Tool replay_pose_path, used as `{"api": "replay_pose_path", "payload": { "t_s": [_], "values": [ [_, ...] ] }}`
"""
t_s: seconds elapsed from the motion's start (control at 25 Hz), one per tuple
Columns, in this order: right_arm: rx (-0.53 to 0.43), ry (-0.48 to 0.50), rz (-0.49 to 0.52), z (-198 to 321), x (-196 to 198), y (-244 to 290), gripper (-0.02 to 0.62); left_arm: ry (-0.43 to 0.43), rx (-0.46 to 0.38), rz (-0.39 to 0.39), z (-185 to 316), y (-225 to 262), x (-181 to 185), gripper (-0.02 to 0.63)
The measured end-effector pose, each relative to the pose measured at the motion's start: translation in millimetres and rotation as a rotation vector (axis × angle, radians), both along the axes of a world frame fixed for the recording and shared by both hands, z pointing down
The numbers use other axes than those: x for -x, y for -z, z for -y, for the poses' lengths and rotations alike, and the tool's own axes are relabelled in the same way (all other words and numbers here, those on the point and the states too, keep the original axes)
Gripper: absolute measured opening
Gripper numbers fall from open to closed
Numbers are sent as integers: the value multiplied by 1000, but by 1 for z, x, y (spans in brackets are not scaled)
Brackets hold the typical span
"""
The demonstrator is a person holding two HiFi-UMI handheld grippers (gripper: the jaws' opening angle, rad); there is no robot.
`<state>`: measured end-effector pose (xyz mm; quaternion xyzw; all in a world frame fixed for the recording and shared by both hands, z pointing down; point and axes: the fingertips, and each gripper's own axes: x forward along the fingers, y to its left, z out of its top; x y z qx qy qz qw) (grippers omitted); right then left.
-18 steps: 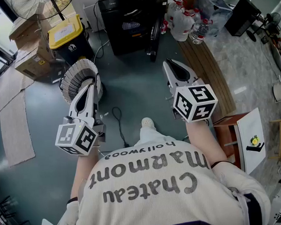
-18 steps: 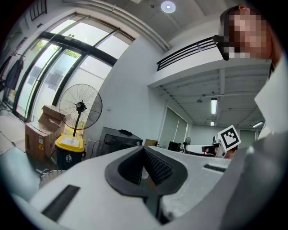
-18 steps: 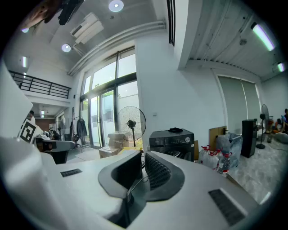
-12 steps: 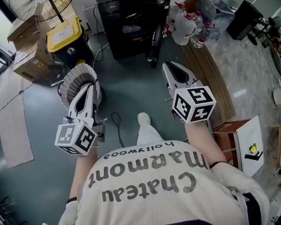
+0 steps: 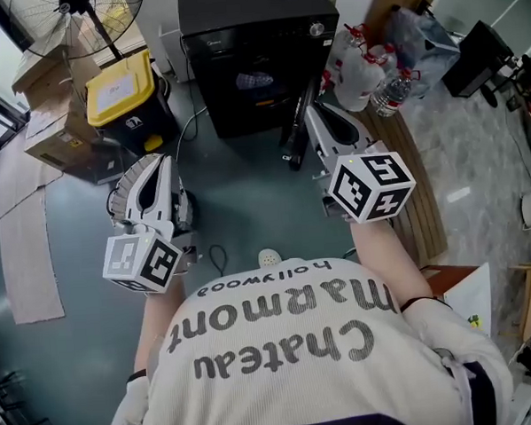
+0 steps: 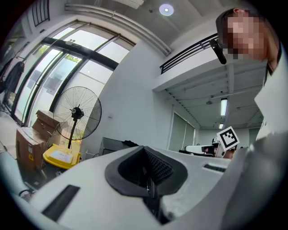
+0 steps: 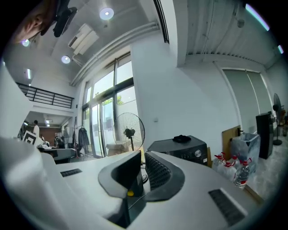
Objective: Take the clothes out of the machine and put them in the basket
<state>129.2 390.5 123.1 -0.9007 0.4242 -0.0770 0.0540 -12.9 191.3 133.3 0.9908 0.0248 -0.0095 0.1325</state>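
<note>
The black machine (image 5: 257,48) stands ahead on the floor, its door (image 5: 298,121) swung open at the front right. Something pale (image 5: 254,79) shows in its dark opening. The white ribbed basket (image 5: 122,190) sits on the floor at the left, mostly hidden under my left gripper (image 5: 153,161). That gripper is level and shut, with nothing between its pads (image 6: 146,155). My right gripper (image 5: 318,115) points at the machine beside the open door, also shut and empty (image 7: 141,159). The right gripper view shows the machine (image 7: 180,148) with a dark item on top.
A yellow-lidded black bin (image 5: 117,86) and cardboard boxes (image 5: 53,129) stand left of the machine, with a standing fan (image 5: 77,13) behind them. Water bottles (image 5: 364,69) and a wooden board (image 5: 415,181) lie to the right. A cable (image 5: 216,254) trails on the floor.
The person has stepped toward the machine, so both grippers are closer to it. The basket has slid under the left gripper in the head view. Both jaws stay shut.
</note>
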Motion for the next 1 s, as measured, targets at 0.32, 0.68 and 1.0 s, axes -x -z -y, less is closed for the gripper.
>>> {"api": "replay_pose_path", "payload": {
  "t_s": [0.32, 0.68, 1.0],
  "values": [
    [39, 53, 59, 15, -65, -37, 52, -5, 34, 50, 4, -29, -66, 8],
    [89, 36, 166, 30, -114, -96, 52, -21, 46, 137, 15, -72, -126, 8],
    [83, -19, 174, 70, -186, -99, 52, -88, 40, 139, 64, -71, -213, 8]
  ]
}}
